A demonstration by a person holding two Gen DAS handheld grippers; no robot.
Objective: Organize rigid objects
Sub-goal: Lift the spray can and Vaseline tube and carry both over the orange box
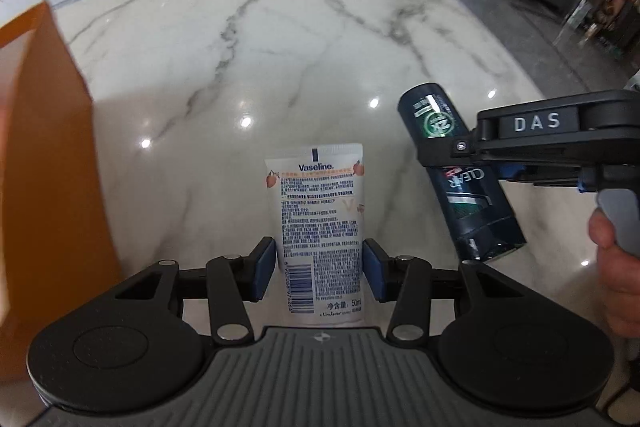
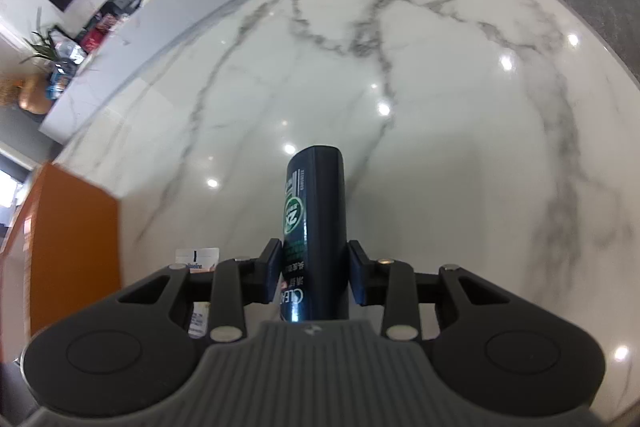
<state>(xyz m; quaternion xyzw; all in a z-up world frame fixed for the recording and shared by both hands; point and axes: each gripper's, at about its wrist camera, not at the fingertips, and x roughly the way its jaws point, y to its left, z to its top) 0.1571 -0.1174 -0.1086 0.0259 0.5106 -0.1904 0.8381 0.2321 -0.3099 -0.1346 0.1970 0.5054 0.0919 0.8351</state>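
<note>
Bench: glossy white marble with grey veins branching across it, dotted with bright light reflections.

Tube: white, with blue lettering and dense blue print, a blue barcode, an orange band and small peach pictures near its top.

Bottle: dark navy, with a green and white round emblem, silver stripes and white lettering with a touch of red.

Box: plain orange, paler inside.

Left claw: black links, blue pads, silver rivets, ribbed grey body.

Right claw: the same black, blue and grey; white letters on its side.
</note>
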